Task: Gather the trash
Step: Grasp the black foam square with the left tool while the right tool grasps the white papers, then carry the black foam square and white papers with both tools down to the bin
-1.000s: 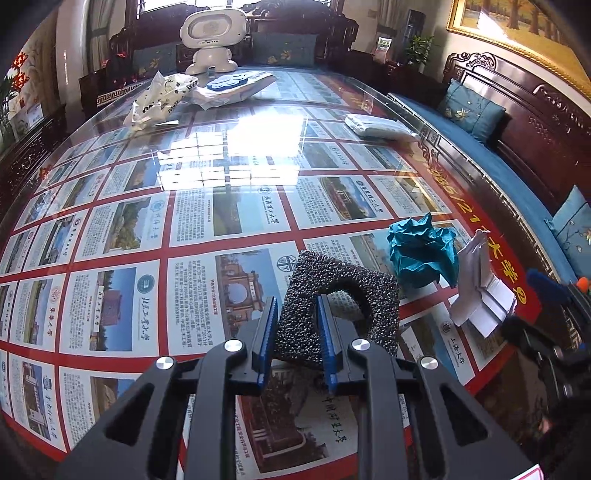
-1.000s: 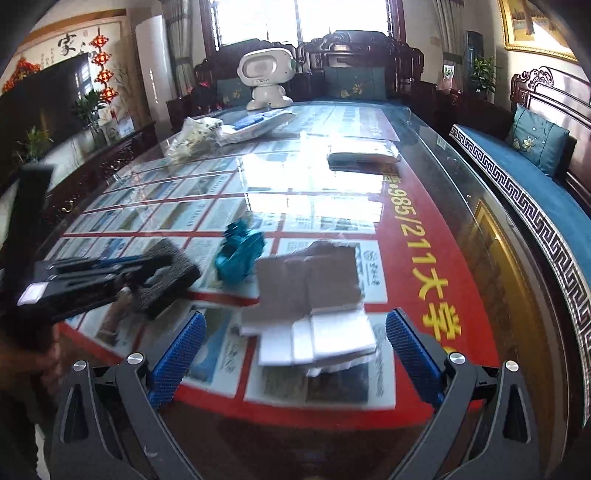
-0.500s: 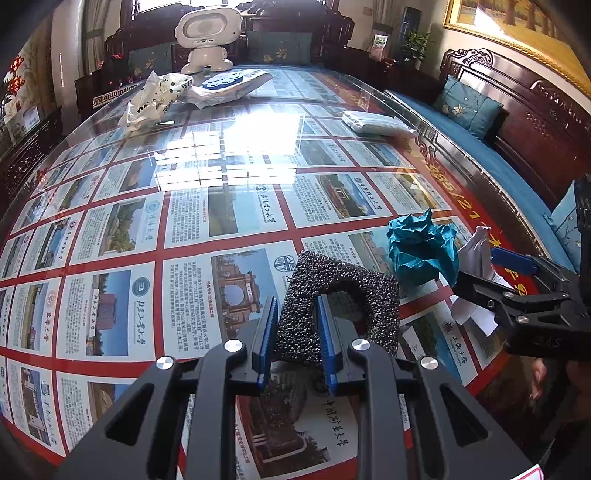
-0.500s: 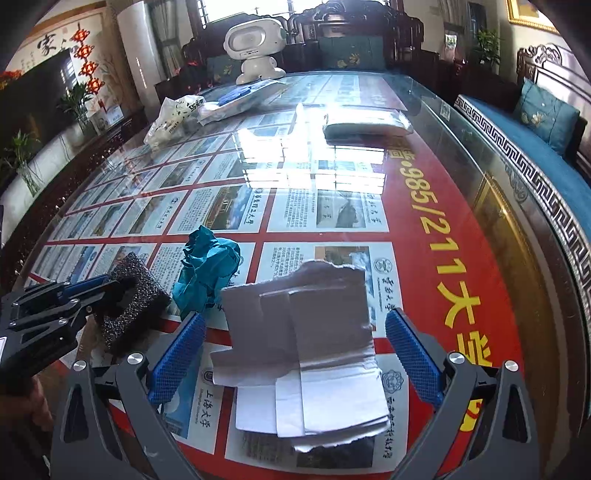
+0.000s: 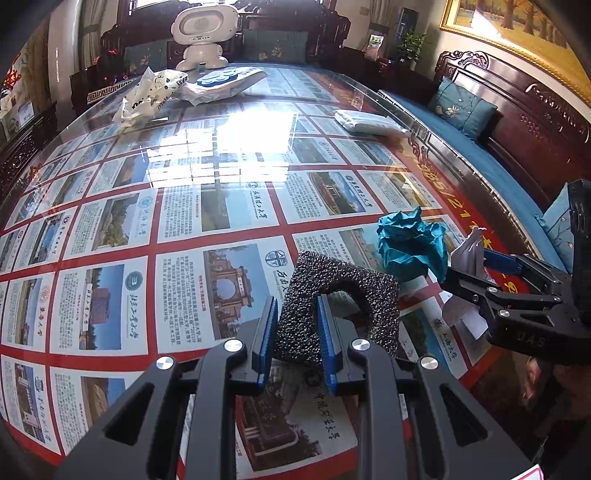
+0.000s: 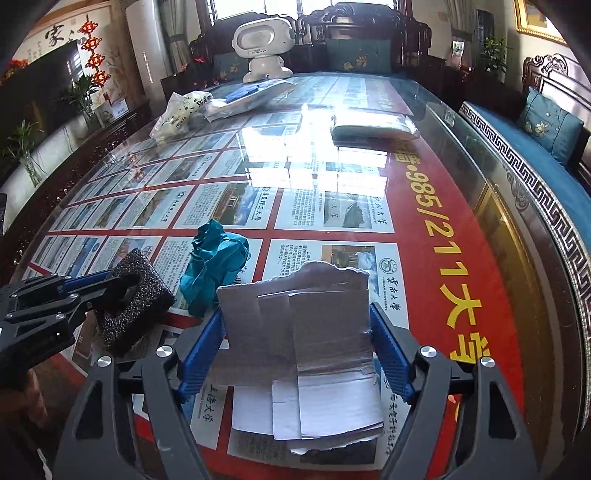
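Observation:
My left gripper (image 5: pixel 295 325) is shut on the near edge of a black foam piece (image 5: pixel 354 295) with a hole in it, which rests on the glass table; it also shows in the right wrist view (image 6: pixel 136 291). A crumpled teal paper ball (image 5: pixel 410 247) lies just right of the foam, and shows in the right wrist view (image 6: pixel 214 266). My right gripper (image 6: pixel 295 343) is open, its blue pads on either side of a torn white paper sheet (image 6: pixel 306 350). Whether the pads touch the sheet I cannot tell. The right gripper (image 5: pixel 476 266) shows at the right in the left wrist view.
The glass table (image 6: pixel 443 206) covers printed posters. At the far end stand a white robot figure (image 5: pixel 203 33), a white plastic bag (image 5: pixel 147 96), a flat white package (image 5: pixel 225 83) and a folded white pack (image 5: pixel 365 120). A blue cushioned bench (image 6: pixel 535 147) runs along the right edge.
My right gripper has moved forward around the torn paper and its jaws have narrowed on it. My left gripper has held still on the foam.

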Available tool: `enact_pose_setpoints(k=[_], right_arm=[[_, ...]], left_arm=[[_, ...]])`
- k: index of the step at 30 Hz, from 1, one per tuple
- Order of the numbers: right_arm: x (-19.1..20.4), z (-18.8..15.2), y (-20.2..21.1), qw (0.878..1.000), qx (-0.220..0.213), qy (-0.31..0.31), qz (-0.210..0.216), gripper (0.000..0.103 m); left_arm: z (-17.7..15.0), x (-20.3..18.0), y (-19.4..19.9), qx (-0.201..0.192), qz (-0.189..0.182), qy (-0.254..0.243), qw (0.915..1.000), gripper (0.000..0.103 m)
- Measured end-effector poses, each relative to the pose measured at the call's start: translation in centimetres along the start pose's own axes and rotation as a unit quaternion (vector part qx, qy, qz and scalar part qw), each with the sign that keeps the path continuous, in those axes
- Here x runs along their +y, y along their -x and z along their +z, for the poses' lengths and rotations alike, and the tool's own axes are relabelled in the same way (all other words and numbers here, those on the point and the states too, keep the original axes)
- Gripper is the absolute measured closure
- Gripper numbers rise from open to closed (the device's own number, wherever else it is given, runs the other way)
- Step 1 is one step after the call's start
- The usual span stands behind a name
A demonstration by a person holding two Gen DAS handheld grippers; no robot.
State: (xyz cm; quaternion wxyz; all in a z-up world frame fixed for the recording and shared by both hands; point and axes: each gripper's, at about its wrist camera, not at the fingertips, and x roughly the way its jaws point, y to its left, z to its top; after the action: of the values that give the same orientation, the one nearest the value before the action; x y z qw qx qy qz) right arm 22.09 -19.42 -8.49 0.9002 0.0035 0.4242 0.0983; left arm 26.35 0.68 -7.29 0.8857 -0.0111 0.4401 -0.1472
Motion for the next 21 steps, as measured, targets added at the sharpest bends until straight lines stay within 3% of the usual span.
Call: enact_pose_setpoints(k=[6, 15, 21], right_arm=[[0.7, -1.5, 2.1, 1.000, -0.011, 0.006, 0.007, 0.029], [2.5, -5.5, 8.7, 0.999, -0.043, 0.027, 0.012, 0.029], [3.9, -11.8, 14.6, 0.997, -0.048, 0.023, 0.051, 0.029]], left_arm=[[-1.1, -1.0, 2.2, -0.011, -0.007, -0.010, 0.9999, 0.080], [-5.0, -3.3, 7.9, -0.025, -0.034, -0.032, 0.9986, 0.080], [-10.6, -4.3, 12.7, -0.028, -0.054, -0.049, 0.9970, 0.080]])
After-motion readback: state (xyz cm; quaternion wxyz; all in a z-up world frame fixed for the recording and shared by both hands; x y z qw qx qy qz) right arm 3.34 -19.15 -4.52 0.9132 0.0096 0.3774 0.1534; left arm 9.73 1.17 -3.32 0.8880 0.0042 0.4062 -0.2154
